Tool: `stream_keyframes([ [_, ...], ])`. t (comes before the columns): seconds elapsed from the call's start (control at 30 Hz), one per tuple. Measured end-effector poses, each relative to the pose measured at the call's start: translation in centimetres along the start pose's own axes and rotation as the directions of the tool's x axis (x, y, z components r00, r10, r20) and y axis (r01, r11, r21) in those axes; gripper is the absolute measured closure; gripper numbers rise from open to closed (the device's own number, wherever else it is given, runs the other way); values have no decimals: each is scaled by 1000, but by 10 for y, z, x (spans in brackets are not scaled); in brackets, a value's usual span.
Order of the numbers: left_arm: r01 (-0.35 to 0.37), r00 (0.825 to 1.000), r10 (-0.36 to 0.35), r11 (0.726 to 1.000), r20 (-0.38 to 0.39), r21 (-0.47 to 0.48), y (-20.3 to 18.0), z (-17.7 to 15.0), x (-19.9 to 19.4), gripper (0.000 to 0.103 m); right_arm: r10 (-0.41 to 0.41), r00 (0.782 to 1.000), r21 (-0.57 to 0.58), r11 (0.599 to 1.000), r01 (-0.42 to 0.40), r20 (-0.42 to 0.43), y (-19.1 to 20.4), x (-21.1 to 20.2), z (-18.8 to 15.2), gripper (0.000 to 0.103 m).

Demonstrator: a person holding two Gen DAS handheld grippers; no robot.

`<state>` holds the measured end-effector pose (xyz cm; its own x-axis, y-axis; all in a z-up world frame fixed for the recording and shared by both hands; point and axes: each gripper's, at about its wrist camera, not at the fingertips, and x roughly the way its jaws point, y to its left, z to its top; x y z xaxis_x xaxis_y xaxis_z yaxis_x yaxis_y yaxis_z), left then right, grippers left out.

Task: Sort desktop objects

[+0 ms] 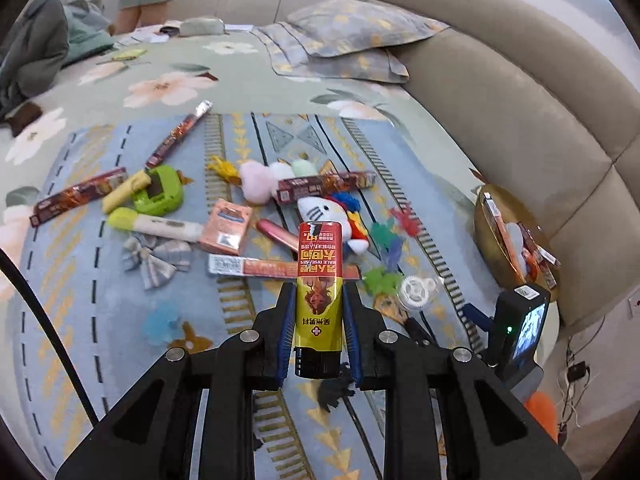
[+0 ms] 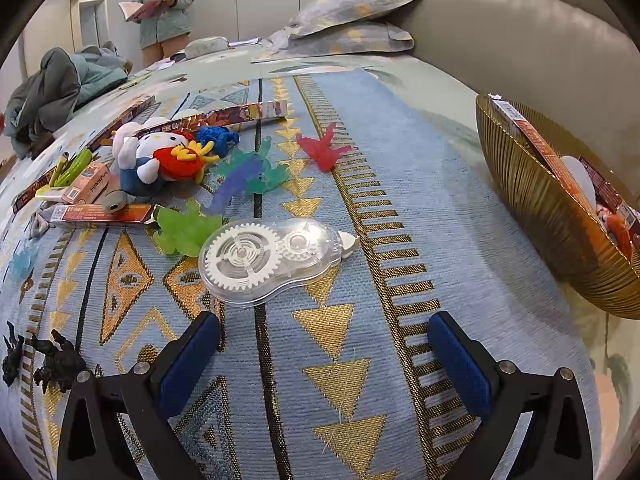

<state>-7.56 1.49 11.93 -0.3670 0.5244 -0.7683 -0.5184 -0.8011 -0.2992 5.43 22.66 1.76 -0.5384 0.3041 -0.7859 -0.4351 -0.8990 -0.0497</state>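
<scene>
My left gripper (image 1: pixel 319 300) is shut on a red and yellow tube with a black cap (image 1: pixel 319 280), held above the patterned blue cloth (image 1: pixel 100 280). My right gripper (image 2: pixel 324 332) is open and empty, low over the cloth (image 2: pixel 400 200), just short of a clear correction tape dispenser (image 2: pixel 272 258), which also shows in the left wrist view (image 1: pixel 416 290). A gold bowl (image 2: pixel 532 200) with boxes and toys in it stands at the right; it shows in the left wrist view too (image 1: pixel 486 236).
Scattered on the cloth: a cat plush (image 2: pixel 156 156), jelly toys in green (image 2: pixel 184 230), teal (image 2: pixel 256 168) and red (image 2: pixel 322 150), long foil boxes (image 2: pixel 224 114), an orange box (image 1: pixel 228 226), a green case (image 1: pixel 160 192), black figures (image 2: pixel 56 364). A person (image 2: pixel 164 4) stands behind the bed.
</scene>
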Motion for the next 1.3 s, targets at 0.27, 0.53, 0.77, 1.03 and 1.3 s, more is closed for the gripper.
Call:
stream_keyframes([
  [0.27, 36, 999, -35, 999, 41, -20, 2, 1, -11, 83, -1, 1000, 0, 1000, 1, 0, 1, 0, 0, 0],
  [0.53, 32, 999, -32, 999, 29, -22, 3, 2, -8, 83, -1, 1000, 0, 1000, 1, 0, 1, 0, 0, 0],
  [0.77, 25, 999, -25, 999, 23, -25, 5, 2, -6, 83, -2, 1000, 1, 1000, 2, 0, 0, 0, 0, 0],
  [1.03, 19, 1000, -18, 1000, 15, -25, 5, 2, -4, 83, -2, 1000, 1, 1000, 2, 0, 1, 0, 0, 0],
  [1.3, 15, 1000, -14, 1000, 15, -25, 5, 1, -4, 83, -2, 1000, 1, 1000, 2, 0, 1, 0, 0, 0],
])
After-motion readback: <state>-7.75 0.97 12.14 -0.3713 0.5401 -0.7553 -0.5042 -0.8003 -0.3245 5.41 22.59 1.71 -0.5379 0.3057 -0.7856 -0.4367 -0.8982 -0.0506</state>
